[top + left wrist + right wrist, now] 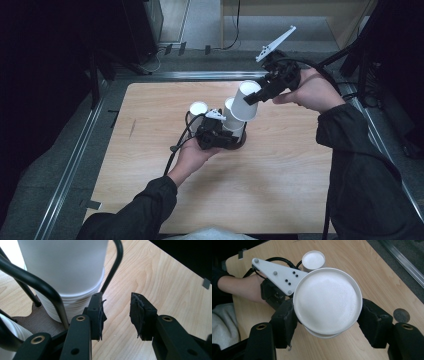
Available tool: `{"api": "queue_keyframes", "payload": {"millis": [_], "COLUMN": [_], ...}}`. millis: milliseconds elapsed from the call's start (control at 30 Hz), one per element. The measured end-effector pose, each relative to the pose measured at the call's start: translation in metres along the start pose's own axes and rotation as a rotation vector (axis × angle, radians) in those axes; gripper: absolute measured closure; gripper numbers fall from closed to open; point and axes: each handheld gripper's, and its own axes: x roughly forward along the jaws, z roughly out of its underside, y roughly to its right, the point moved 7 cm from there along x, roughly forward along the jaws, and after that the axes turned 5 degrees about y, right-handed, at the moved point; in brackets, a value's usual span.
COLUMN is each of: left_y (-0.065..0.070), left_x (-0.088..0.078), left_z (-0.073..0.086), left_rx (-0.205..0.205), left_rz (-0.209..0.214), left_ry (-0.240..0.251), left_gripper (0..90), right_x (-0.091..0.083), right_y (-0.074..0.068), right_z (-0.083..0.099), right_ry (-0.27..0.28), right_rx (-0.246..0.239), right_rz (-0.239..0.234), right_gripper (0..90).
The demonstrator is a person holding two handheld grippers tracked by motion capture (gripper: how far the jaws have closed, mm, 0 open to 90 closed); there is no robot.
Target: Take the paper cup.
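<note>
A white paper cup [247, 100] was held upside down and tilted above the middle of the bench [280, 175], clamped across its sides by the right hand-held gripper [325, 323], just over a second stack of cups [232, 120] seated in a black wire holder [220, 137]. The likeliest trouble was judged to be a crushed or slipping cup: thin paper could buckle under the pads, and a tilted cup could catch on the stack's top or drag another cup up with it. The holder might also have shifted or tipped, since the left hand-held gripper [116, 312] stood beside a wire upright with its jaws apart and nothing between them, so little was bracing the base. A further upturned cup [198, 111] stood at the holder's left. A small round dark object [401, 315] lay on the pale wood-grain bench. Around the bench, grey floor, a metal rail [70, 165], cables and dark equipment were seen.
</note>
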Motion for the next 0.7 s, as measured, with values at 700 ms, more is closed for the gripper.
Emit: {"api": "queue_keyframes", "payload": {"millis": [700], "left_y": [0.016], "left_x": [-0.036], "left_z": [0.014], "left_rx": [0.080], "left_rz": [0.183], "left_ry": [-0.014], "left_gripper": [31.8], "right_x": [0.006], "right_y": [-0.031], "right_z": [0.060], "right_ry": [-0.003], "right_rx": [-0.041], "right_rz": [-0.066], "right_gripper": [35.0]}}
